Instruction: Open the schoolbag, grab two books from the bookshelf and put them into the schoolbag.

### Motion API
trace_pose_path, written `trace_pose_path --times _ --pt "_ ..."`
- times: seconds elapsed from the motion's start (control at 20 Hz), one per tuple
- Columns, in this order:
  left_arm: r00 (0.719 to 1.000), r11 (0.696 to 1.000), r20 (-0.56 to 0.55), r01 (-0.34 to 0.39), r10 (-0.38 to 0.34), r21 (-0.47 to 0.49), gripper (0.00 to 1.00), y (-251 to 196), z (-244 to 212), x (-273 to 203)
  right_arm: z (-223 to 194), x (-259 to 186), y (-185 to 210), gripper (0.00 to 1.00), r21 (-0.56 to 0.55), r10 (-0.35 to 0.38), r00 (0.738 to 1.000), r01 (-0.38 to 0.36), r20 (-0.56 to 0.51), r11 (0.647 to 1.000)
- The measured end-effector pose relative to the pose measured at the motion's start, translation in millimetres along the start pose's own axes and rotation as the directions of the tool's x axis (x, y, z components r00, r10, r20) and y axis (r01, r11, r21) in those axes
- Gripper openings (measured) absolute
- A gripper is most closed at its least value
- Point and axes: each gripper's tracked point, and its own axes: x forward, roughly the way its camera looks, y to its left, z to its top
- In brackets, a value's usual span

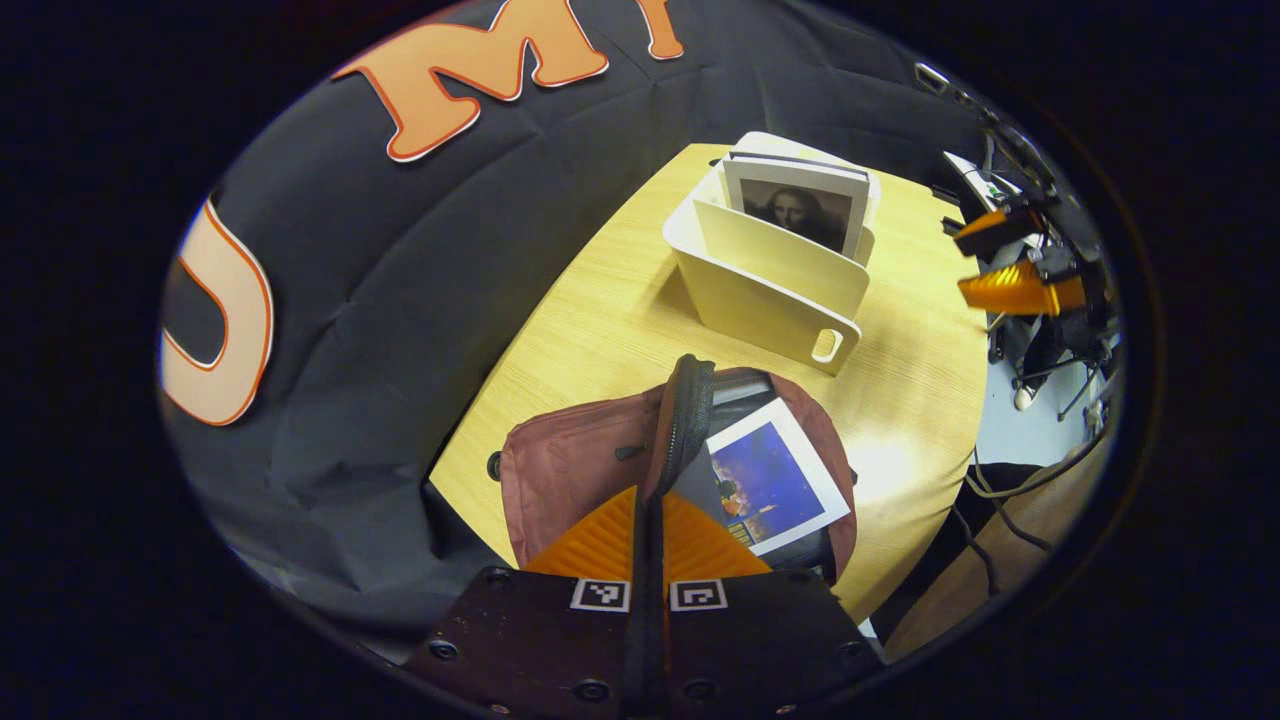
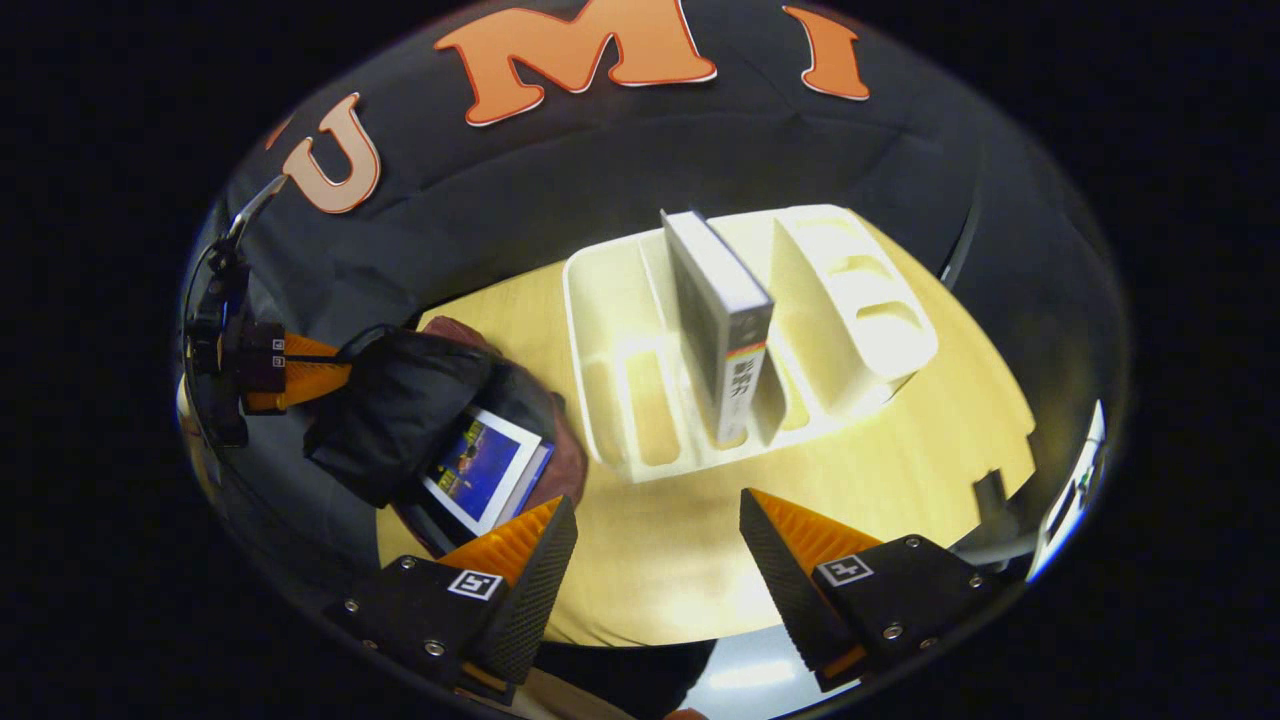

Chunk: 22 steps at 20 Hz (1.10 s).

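A maroon schoolbag (image 1: 570, 465) lies on the wooden table (image 1: 600, 300) right below my left gripper (image 1: 648, 500). That gripper is shut on the bag's black zip edge (image 1: 685, 410) and holds the mouth up. A blue-covered book (image 1: 770, 480) sticks halfway out of the opening. Behind the bag stands a cream bookshelf (image 1: 770, 290) holding a portrait-covered book (image 1: 800, 205). In the right gripper view my right gripper (image 2: 655, 560) hangs open above the table, in front of the bookshelf (image 2: 620, 400). A grey book (image 2: 720, 330) stands upright in the shelf. The bag (image 2: 400, 410) and blue book (image 2: 480, 468) are at the left, by the left gripper (image 2: 290, 375).
Black cloth closes off the back and left of the table. Off the table's right edge are cables and chair legs (image 1: 1040, 380) on a pale floor. Bare tabletop (image 2: 660, 520) lies between the bookshelf and my right gripper.
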Motion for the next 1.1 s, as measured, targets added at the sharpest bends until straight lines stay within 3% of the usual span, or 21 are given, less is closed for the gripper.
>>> trace_pose_path --times 0.3,0.65,0.85,1.1 --pt "1.000 1.000 -0.012 0.009 -0.009 -0.007 0.00 -3.2 -3.0 3.3 73.2 -9.4 -22.4 0.98 -0.145 -0.056 0.998 0.059 0.025 0.988" --pt "0.999 1.000 -0.031 0.005 -0.005 -0.029 0.00 -0.7 -11.2 3.7 146.7 44.7 -22.4 0.98 -0.199 -0.048 0.997 0.035 -0.059 0.979" --pt "0.999 0.999 -0.051 0.005 -0.008 -0.052 0.01 1.2 -17.8 7.3 146.7 92.6 -18.2 0.98 -0.196 -0.048 0.979 0.008 -0.198 0.981" --pt "0.998 0.998 -0.069 0.007 -0.012 -0.064 0.00 1.6 -21.9 6.7 134.7 125.2 -23.1 1.00 -0.236 -0.107 0.952 0.038 -0.287 0.971"
